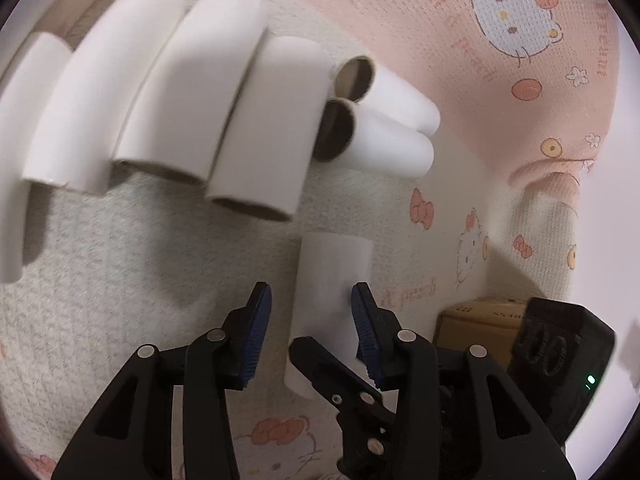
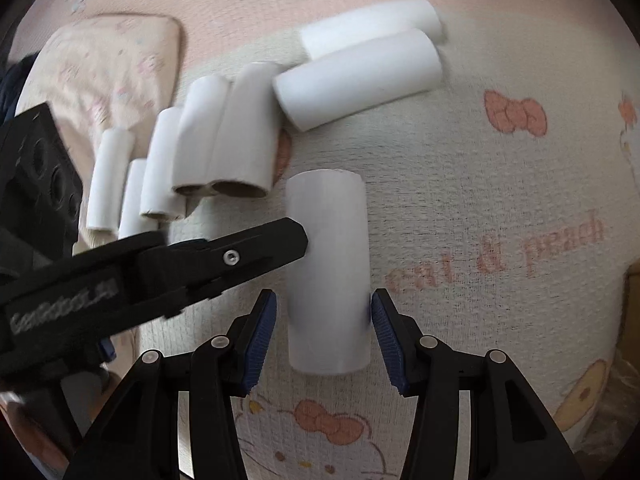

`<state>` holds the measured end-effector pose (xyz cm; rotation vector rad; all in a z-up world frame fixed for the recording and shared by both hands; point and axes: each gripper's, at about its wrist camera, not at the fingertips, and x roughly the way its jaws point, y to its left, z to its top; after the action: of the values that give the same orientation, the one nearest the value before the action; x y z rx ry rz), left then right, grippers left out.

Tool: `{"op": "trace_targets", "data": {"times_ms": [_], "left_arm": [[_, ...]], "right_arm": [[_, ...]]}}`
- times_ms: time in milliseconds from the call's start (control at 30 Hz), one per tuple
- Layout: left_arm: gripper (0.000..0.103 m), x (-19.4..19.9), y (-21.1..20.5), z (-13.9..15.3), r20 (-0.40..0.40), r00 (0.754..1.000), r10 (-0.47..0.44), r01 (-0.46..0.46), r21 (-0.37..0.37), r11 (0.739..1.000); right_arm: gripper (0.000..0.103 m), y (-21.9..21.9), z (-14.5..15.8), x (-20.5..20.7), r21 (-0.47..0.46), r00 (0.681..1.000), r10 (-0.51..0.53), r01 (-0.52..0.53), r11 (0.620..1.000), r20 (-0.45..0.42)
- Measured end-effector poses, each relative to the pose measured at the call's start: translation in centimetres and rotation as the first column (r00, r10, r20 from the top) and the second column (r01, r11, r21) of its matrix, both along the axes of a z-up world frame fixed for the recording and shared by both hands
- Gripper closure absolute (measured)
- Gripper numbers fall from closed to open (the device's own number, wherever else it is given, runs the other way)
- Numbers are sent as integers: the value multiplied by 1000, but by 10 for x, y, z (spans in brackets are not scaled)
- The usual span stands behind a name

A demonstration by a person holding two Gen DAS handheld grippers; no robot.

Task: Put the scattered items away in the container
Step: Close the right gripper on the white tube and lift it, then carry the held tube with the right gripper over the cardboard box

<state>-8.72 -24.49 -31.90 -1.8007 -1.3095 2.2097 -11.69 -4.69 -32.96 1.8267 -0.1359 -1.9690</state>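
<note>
Several white cardboard tubes lie on a Hello Kitty bed cover. One lone tube (image 2: 328, 268) lies lengthwise between the pads of my open right gripper (image 2: 324, 320), with the right pad at or near its side. It also shows in the left wrist view (image 1: 330, 300), between the pads of my open left gripper (image 1: 312, 316). The right gripper's finger (image 1: 336, 376) crosses in front of it there. The left gripper's finger (image 2: 240, 256) reaches the tube's left side in the right wrist view. A cluster of tubes (image 1: 160, 112) lies further off, also seen in the right wrist view (image 2: 224, 140).
Two tubes (image 2: 360, 76) lie crosswise beyond the lone one. A cardboard box (image 1: 476, 324) sits low at the right beside the bed. A pink pillow (image 2: 116, 64) lies at the far left. The bed cover (image 2: 500, 200) stretches to the right.
</note>
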Motion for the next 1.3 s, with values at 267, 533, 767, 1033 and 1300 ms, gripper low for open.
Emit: {"op": "trace_targets", "data": {"times_ms": [267,533,767,1033,1300], "left_arm": [[67,-5,16,3,-37,998,-53,52,-5,999],[69,-1,49,59,-109,981,-160,140,-176,974],[69,-3,95,125,-204,936,-288,217,-312,925],[65,0,145,185,-256,886,-387,275,-381,882],[52,5,177,218,-278,860,-428,317,-365,875]], "right_arm": [[62,30,-6,-5,-97,995,-64,72,993,80],[62,52,24,16,-153,997,-74,77,985,27],[62,70,82,25,-226,986,-140,117,967,-86],[62,98,140,46,-252,948,-218,158,955,-231],[62,137,185,72,-281,908,-244,149,948,-340]]}}
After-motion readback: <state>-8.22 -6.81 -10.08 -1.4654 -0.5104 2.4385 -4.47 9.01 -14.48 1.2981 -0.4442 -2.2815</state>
